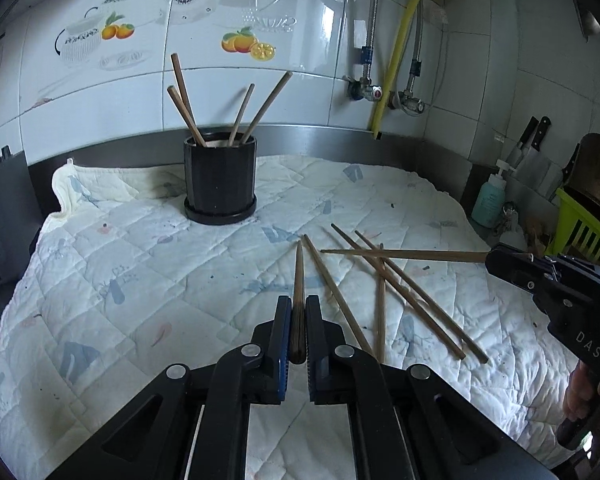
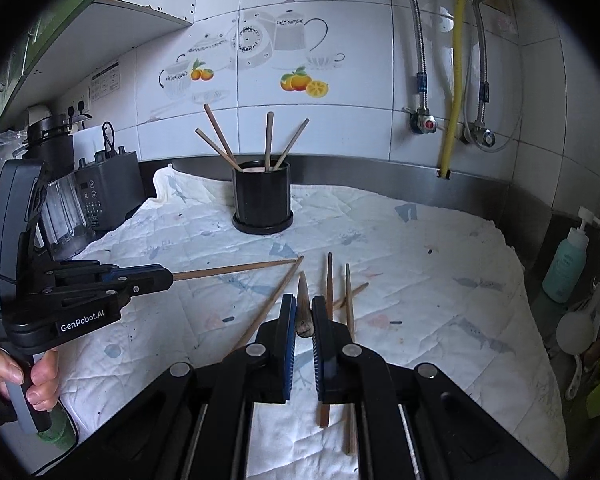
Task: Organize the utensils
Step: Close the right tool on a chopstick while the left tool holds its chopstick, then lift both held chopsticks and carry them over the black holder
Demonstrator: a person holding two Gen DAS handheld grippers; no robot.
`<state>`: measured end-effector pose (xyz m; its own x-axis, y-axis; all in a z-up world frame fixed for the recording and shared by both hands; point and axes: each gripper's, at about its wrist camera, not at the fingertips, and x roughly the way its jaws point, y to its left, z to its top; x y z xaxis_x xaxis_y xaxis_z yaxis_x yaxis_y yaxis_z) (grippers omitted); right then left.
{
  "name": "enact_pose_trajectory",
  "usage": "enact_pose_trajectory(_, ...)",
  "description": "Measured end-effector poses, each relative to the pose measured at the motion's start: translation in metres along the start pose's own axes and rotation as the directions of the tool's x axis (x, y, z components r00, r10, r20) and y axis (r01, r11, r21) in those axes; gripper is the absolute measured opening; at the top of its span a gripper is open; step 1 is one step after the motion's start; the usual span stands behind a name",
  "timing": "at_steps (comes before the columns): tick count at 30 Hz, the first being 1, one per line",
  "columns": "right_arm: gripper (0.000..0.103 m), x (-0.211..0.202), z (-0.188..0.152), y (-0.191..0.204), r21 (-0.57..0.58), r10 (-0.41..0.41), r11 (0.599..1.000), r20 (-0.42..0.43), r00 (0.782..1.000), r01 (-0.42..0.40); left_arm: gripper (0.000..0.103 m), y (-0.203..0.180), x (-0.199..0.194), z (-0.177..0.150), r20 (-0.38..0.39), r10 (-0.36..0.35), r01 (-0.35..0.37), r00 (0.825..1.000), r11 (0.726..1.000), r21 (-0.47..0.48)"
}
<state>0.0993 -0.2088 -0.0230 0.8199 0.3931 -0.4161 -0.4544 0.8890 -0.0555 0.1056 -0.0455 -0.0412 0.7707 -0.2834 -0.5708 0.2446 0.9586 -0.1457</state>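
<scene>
A black cylindrical holder (image 1: 220, 178) (image 2: 262, 196) stands at the back of the quilted cloth (image 1: 140, 280) with several wooden chopsticks upright in it. My left gripper (image 1: 298, 304) (image 2: 168, 276) is shut on one chopstick (image 1: 299, 268) (image 2: 236, 268), which points forward above the cloth. My right gripper (image 2: 304, 302) (image 1: 490, 258) is shut on another chopstick (image 2: 303, 288) (image 1: 400, 254), also raised off the cloth. Several loose chopsticks (image 1: 400, 292) (image 2: 276, 300) lie crossed on the cloth between and below the two grippers.
A dark blender and appliance (image 2: 108, 196) stand at the left edge. A teal soap bottle (image 1: 490, 200) (image 2: 568, 260), knives (image 1: 532, 140) and a green rack (image 1: 580, 228) crowd the right corner. Pipes and a yellow hose (image 2: 456, 80) run down the tiled wall. A hand (image 2: 40, 376) grips the left handle.
</scene>
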Motion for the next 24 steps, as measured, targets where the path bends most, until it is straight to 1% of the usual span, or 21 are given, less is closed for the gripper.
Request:
enact_pose_trajectory(11, 0.010, 0.008, 0.047, -0.007, -0.046, 0.030, 0.999, 0.031, 0.999, -0.029, 0.006, 0.010, -0.014, 0.048, 0.066, -0.019, 0.016, 0.998, 0.999, 0.036)
enact_pose_trajectory(14, 0.010, 0.011, 0.063, -0.008, -0.061, 0.037, 0.998, 0.034, 0.999, -0.035, 0.006, 0.017, -0.017, 0.061, 0.075, -0.027, 0.025, 0.997, 0.999, 0.029)
enact_pose_trajectory(20, 0.010, 0.016, 0.094, -0.013, -0.063, 0.068, 0.996, 0.043, 0.997, -0.065, 0.006, 0.027, -0.021, 0.084, 0.091, -0.014, 0.011, 0.996, 0.999, 0.036)
enact_pose_trajectory(24, 0.010, 0.022, 0.113, -0.015, -0.068, 0.084, 0.994, 0.038, 0.996, -0.081, 0.006, 0.031, -0.027, 0.102, 0.117, -0.008, 0.002, 0.993, 0.999, 0.044)
